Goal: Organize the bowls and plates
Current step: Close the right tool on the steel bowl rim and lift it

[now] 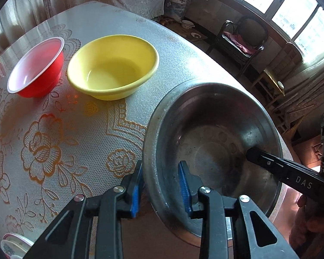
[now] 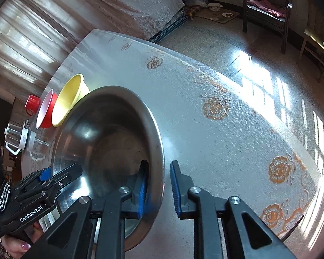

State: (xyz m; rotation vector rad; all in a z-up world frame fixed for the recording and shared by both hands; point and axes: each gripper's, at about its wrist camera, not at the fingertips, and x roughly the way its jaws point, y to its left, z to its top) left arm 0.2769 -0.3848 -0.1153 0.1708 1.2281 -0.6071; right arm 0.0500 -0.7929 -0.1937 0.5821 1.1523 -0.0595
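Note:
A large steel bowl [image 1: 205, 146] [image 2: 110, 142] stands near the table's edge. My left gripper [image 1: 161, 166] straddles its near-left rim, one blue pad outside and one against the inner wall, shut on the rim. On the opposite side my right gripper [image 2: 158, 165] clamps the rim the same way, its left pad inside the bowl. One of the right gripper's fingers [image 1: 267, 161] shows inside the bowl in the left wrist view. A yellow bowl [image 1: 114, 67] [image 2: 69, 99] and a red bowl [image 1: 36, 64] [image 2: 46, 112] with a white inside sit side by side beyond it.
The table [image 2: 226, 140] has a flowered plastic cloth. A red cup [image 2: 32, 103] and a glass jug [image 2: 17, 138] stand past the red bowl. A patterned plate [image 1: 13, 246] lies at the near-left edge. A chair [image 2: 267, 10] stands on the floor beyond.

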